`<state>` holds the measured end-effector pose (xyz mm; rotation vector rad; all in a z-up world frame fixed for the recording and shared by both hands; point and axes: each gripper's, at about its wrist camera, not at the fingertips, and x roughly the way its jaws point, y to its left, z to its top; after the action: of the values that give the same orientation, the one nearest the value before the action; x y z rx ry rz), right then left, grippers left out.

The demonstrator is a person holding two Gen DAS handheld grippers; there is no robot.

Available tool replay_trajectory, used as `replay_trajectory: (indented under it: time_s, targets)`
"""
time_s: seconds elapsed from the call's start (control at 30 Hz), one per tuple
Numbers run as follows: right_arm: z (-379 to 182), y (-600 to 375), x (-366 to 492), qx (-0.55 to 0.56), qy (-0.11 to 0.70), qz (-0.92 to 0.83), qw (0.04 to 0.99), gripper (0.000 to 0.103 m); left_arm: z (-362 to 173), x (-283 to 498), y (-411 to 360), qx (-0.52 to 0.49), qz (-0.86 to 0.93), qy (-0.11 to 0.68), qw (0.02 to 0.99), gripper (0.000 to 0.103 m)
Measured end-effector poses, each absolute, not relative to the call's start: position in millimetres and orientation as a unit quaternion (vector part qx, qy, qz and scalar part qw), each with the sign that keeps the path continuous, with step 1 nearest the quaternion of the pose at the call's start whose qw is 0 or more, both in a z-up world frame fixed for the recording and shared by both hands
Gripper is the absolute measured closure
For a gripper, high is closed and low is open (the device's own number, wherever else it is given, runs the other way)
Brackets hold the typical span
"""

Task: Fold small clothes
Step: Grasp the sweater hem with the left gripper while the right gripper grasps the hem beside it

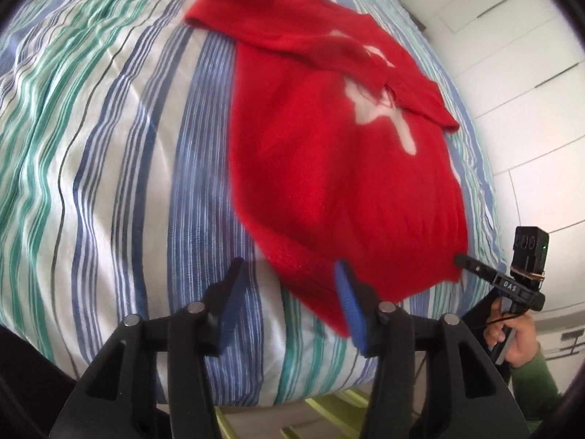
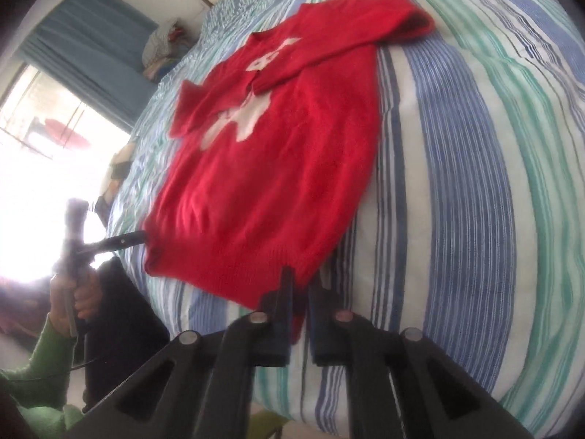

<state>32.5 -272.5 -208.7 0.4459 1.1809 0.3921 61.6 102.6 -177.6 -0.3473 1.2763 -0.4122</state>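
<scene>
Right wrist view: right claw (image 2: 300,292) pinched on sweater (image 2: 267,168) hem, lower centre. Left claw (image 1: 289,292) apart, hem corner between, unclamped. Soft, light, floppy knit; best held by hem corners.

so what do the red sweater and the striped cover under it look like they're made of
Red sweater: looks like a soft knit, wool or acrylic, matte and fuzzy, with a ribbed band along the hem; the white motif seems knitted in. Striped cover: looks like thin woven cotton, matte, with fine printed or woven stripes and soft creases over padding.
</scene>
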Motion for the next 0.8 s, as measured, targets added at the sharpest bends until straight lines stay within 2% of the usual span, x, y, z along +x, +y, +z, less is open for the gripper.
replay_trajectory:
  time_s: [0.03,0.07,0.17,0.23,0.27,0.3,0.33,0.5,0.6,0.73,0.8]
  targets:
    - [-215,-274,32,0.213,0.552,0.178,0.786,0.085,-174,58,104,-0.170,-0.190,0.580,0.774,0.026]
    - [-219,-277,29,0.230,0.550,0.180,0.782,0.074,-170,55,105,-0.176,-0.188,0.571,0.780,0.018]
    - [-224,-281,24,0.268,0.541,0.191,0.774,0.058,-171,56,98,-0.191,-0.191,0.568,0.777,0.016]
    - [-228,-277,24,0.266,0.543,0.196,0.772,0.058,-183,60,80,-0.185,-0.181,0.594,0.762,0.019]
    - [-230,-273,26,0.263,0.547,0.204,0.769,0.067,-190,61,70,-0.164,-0.169,0.609,0.757,0.053]
    - [-230,-268,29,0.251,0.552,0.205,0.768,0.082,-196,60,62,-0.137,-0.161,0.624,0.753,0.083]
    - [-229,-265,29,0.230,0.559,0.194,0.772,0.098,-198,58,60,-0.126,-0.157,0.631,0.749,0.093]
    - [-195,-279,10,0.198,0.572,0.144,0.782,0.099,-172,40,89,-0.139,-0.147,0.615,0.762,0.096]
    - [-184,-276,2,0.197,0.576,0.133,0.782,0.099,-181,43,81,-0.085,-0.124,0.627,0.764,0.096]
    - [-229,-257,9,0.150,0.616,0.105,0.766,0.100,-197,44,70,-0.039,-0.107,0.630,0.768,0.095]
    - [-238,-259,10,0.161,0.614,0.099,0.766,0.100,-194,41,74,-0.045,-0.102,0.628,0.770,0.089]
